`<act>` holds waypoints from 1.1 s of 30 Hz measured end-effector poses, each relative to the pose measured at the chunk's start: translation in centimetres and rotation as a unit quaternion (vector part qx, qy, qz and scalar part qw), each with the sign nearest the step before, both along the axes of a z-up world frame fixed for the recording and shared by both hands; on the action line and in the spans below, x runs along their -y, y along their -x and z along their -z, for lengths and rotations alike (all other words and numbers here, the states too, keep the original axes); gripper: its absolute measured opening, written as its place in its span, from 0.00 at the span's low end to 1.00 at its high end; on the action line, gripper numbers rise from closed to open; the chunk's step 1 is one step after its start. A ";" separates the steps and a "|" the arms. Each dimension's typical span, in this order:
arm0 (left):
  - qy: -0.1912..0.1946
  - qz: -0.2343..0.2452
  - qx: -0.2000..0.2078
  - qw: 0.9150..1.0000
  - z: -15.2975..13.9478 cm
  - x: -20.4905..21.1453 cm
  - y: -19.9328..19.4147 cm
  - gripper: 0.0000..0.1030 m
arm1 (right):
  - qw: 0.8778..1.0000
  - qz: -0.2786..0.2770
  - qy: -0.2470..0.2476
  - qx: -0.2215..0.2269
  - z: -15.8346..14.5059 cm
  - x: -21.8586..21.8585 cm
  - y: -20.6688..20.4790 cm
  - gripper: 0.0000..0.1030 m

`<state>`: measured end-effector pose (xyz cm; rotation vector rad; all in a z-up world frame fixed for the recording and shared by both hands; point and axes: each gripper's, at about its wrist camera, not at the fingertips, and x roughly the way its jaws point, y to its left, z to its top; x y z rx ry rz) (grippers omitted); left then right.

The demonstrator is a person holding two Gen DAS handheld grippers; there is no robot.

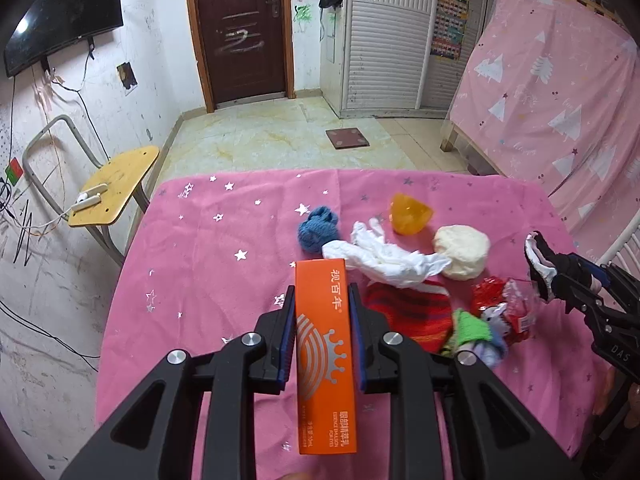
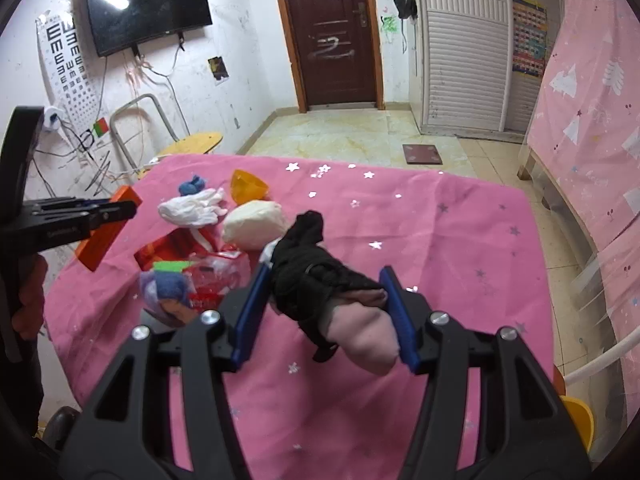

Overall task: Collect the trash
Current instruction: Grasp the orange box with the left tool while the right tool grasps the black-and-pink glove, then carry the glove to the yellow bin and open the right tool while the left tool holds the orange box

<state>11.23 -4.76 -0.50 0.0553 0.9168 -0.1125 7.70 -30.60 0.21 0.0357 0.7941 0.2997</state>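
Observation:
My left gripper (image 1: 322, 292) is shut on a tall orange carton (image 1: 326, 360), held upright above the pink star-print tablecloth (image 1: 200, 280). The right wrist view shows that carton (image 2: 100, 244) tilted at the left. My right gripper (image 2: 324, 270) is shut on a black and pale pink cloth bundle (image 2: 316, 280), lifted off the table. On the cloth lie a crumpled white tissue (image 1: 384, 256), a blue yarn ball (image 1: 318, 228), an orange plastic cup (image 1: 410, 214), a cream ball (image 1: 462, 252), a red knit piece (image 1: 408, 316) and a red-and-clear wrapper (image 1: 500, 308).
A yellow chair (image 1: 116, 184) with a charger on it stands left of the table, by a cable-strewn wall. A brown floor scale (image 1: 347, 138) lies on the tiles beyond. A pink-draped bed (image 1: 560, 100) flanks the right side. A yellow object (image 2: 580, 420) sits low at the right.

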 end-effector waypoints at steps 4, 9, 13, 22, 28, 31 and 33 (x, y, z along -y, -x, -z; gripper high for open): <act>-0.004 0.007 0.008 1.000 -1.0 1.3 0.7 0.16 | 1.000 0.010 -0.006 0.010 -0.5 1.1 0.9 0.52; -0.009 0.019 0.017 1.000 -2.0 3.3 1.5 0.16 | 0.999 0.025 -0.013 0.020 -1.0 3.2 2.3 0.52; -0.014 0.035 0.023 0.999 -2.7 5.5 2.2 0.16 | 0.999 0.041 -0.019 0.030 -1.4 5.3 3.3 0.52; -0.022 0.076 0.036 0.996 -3.7 10.6 3.9 0.16 | 0.995 0.084 -0.031 0.043 -1.7 10.5 6.1 0.53; -0.026 0.106 0.038 0.993 -4.0 14.5 4.7 0.16 | 0.991 0.118 -0.035 0.047 -1.5 14.2 8.4 0.53; -0.026 0.123 0.038 0.991 -4.1 16.9 5.4 0.16 | 0.989 0.136 -0.037 0.048 -1.3 16.1 9.4 0.53; -0.026 0.134 0.038 0.990 -4.1 17.9 5.8 0.16 | 0.987 0.149 -0.039 0.050 -1.2 17.5 10.2 0.53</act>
